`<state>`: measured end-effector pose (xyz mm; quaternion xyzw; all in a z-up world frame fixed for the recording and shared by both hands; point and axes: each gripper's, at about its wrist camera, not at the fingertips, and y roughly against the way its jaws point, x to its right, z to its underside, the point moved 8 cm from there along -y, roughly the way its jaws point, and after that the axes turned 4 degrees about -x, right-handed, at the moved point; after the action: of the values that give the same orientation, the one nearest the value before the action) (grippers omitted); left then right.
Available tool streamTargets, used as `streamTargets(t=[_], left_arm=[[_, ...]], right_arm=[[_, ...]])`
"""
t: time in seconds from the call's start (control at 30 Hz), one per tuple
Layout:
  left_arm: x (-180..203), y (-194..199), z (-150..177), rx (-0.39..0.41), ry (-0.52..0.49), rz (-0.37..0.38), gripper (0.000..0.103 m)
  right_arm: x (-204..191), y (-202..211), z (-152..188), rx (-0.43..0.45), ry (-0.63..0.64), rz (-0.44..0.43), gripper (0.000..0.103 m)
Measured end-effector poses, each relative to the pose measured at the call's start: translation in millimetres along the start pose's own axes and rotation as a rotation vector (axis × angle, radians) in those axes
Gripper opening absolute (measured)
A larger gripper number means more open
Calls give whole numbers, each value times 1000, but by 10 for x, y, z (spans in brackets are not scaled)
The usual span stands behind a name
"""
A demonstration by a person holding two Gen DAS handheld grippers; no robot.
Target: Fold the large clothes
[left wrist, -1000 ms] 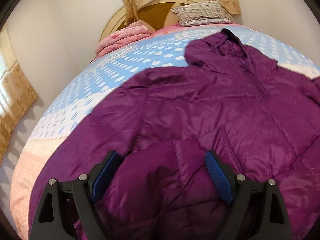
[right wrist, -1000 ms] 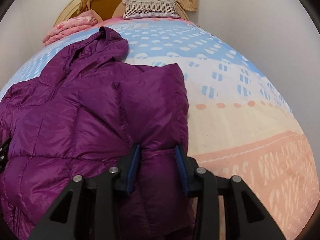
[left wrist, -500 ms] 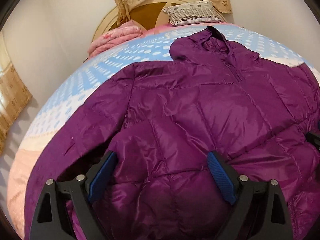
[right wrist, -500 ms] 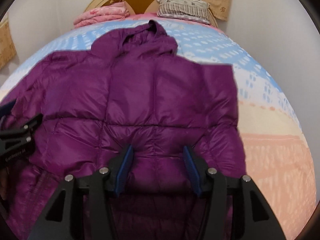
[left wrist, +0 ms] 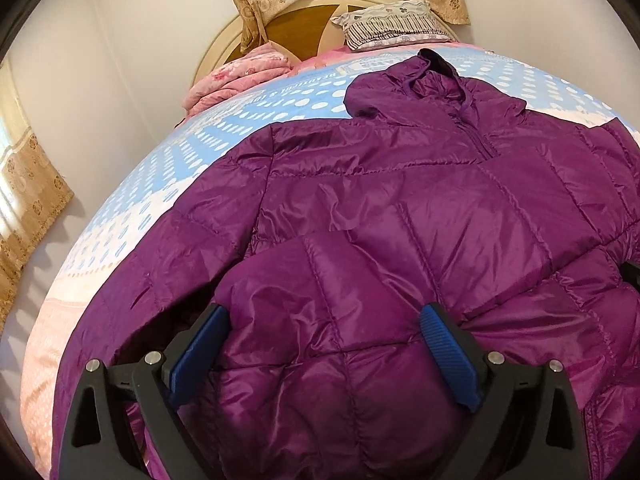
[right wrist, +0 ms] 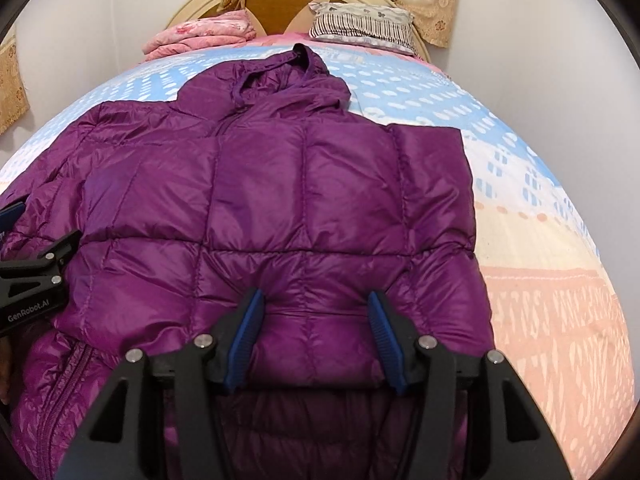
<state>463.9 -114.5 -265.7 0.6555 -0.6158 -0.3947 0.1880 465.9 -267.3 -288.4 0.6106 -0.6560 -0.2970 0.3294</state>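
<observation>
Jacket: one purple puffer jacket (right wrist: 280, 200) spread on the bed (right wrist: 560, 280), hood toward the headboard.
Left gripper (left wrist: 324, 344): fingers just widened, jacket fold between.
Right gripper (right wrist: 316, 332): fingers just parted, straddling the hem.
Pillows: one striped pillow (right wrist: 360, 26).
Blankets: one pink folded blanket (right wrist: 200, 36).

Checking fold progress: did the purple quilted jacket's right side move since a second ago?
Yes. The purple quilted jacket had its right panel bunched near the bed's middle; now it spreads rightward toward the peach border of the patterned bedsheet.

Striped pillow (right wrist: 362, 26), pink blanket (right wrist: 200, 36), curtains (left wrist: 32, 196)
</observation>
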Motion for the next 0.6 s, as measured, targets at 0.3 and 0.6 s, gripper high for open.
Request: streamTargets(t=[0.3,0.6], left_arm=[[-218,126,-175,1,111,45,98],[-16,-273,-628,-28,101,40,98]], right_arm=[[308,320,-322,104,-138,-88,58],[808,-305,-882,22,-219,18,58]])
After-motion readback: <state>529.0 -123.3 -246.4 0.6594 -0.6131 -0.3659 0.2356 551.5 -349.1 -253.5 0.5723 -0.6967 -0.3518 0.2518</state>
